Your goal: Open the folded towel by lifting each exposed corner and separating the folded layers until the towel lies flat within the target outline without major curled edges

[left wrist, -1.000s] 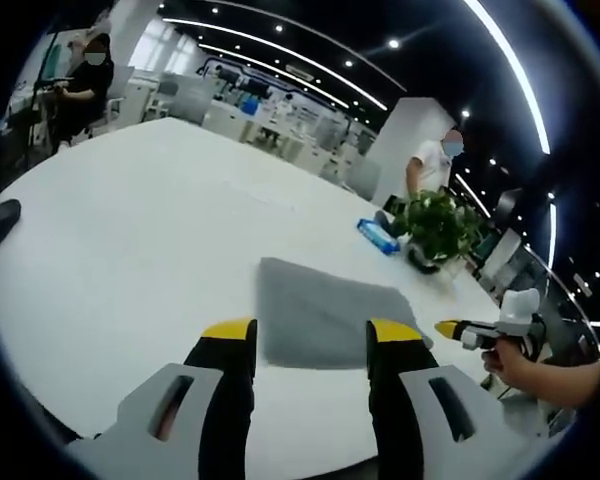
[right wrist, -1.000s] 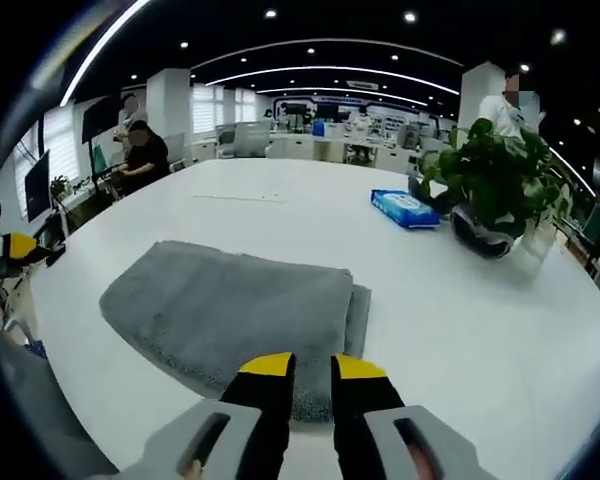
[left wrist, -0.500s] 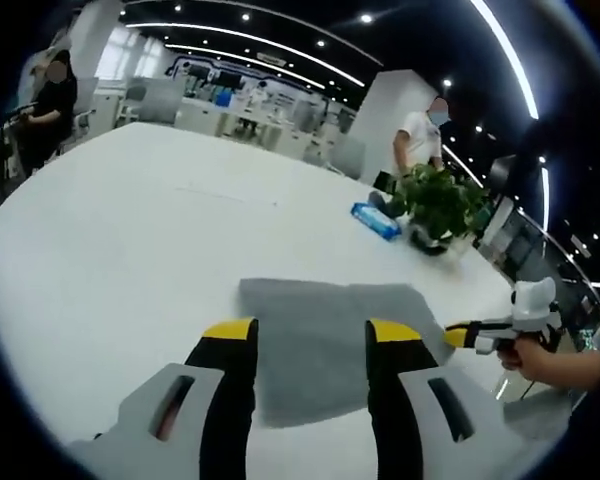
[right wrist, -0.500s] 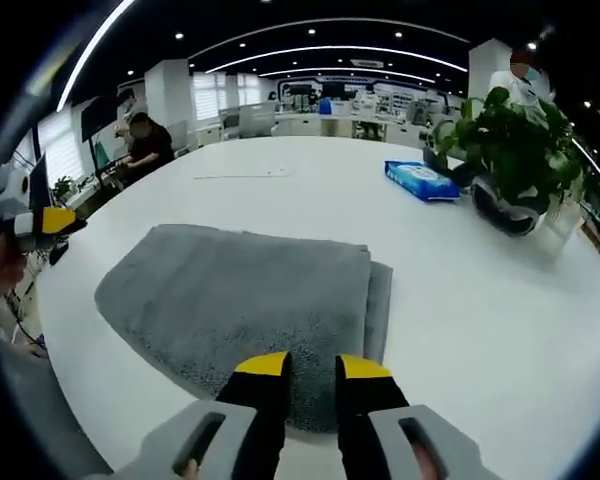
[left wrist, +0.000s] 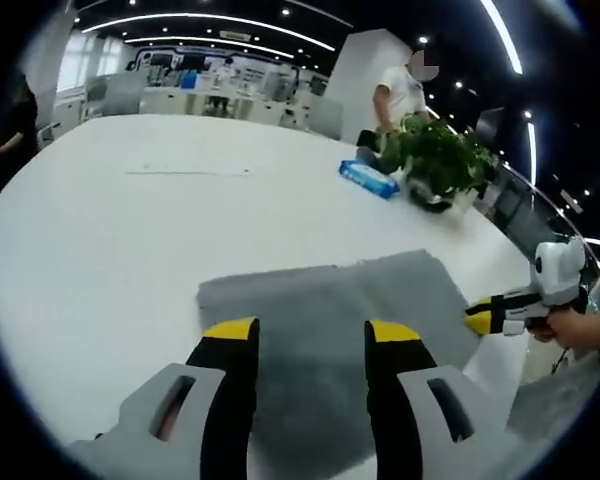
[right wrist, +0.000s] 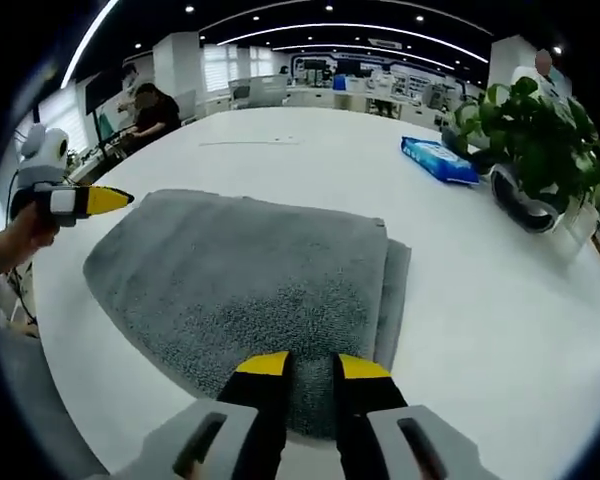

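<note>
towel: folded grey terry towel point(right wrist: 250, 290) is laid on the white desk point(right wrist: 480, 290), frame centre.
left tool point(left wrist: 305, 335): jaws held apart above towel.
right tool point(right wrist: 302, 368): jaws held slightly apart, at towel's near edge.

White table point(right wrist: 500, 300); towel point(right wrist: 250, 280), packet point(right wrist: 438, 160), plant point(right wrist: 530, 140)
</note>
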### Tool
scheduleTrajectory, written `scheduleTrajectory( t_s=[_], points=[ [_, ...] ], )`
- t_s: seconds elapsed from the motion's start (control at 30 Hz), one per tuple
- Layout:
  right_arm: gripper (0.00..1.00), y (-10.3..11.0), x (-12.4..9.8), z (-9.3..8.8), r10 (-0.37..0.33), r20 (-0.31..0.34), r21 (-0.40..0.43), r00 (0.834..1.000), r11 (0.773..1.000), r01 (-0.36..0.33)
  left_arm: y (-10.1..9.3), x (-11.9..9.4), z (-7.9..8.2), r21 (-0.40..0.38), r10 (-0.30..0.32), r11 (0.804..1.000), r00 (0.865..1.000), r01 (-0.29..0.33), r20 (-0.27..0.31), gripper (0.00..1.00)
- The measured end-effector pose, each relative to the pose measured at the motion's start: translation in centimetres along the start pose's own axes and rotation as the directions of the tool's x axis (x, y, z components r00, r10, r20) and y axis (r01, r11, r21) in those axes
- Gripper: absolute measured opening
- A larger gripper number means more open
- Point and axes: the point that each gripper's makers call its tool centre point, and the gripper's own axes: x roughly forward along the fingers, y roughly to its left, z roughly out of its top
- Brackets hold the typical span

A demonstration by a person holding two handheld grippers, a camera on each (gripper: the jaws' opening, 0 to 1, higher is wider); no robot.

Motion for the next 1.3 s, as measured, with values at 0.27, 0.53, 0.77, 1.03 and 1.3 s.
scheduleTrajectory(
  t_s=[0.27,0.53,0.77,1.03,1.3],
  points=[
    [0.13,-0.1,0.1,0.0,0.020,-0.046,0.016,0.999,1.000,-0.020,0.0,1.5,-2.1,0.114,0.013,0.994,0.996,-0.003,-0.084,0.40],
    [0.12,-0.1,0.2,-0.1,0.049,-0.118,-0.006,0.992,0.999,-0.050,-0.1,1.2,-2.9,0.271,0.042,0.962,0.996,-0.020,-0.075,0.38],
    [0.12,0.0,0.3,-0.1,0.067,-0.187,-0.047,0.980,0.996,-0.077,-0.1,0.9,-3.1,0.280,0.051,0.960,0.994,-0.023,-0.094,0.36],
    [0.11,0.0,0.5,0.1,0.078,-0.233,-0.109,0.969,0.988,-0.106,0.1,-0.1,-3.9,0.269,0.073,0.962,0.990,-0.038,-0.121,0.35],
    [0.11,-0.1,1.3,0.9,0.091,-0.252,-0.183,0.964,0.973,-0.140,0.3,-1.1,-4.9,0.251,0.088,0.966,0.987,-0.053,-0.131,0.34]
  ],
)
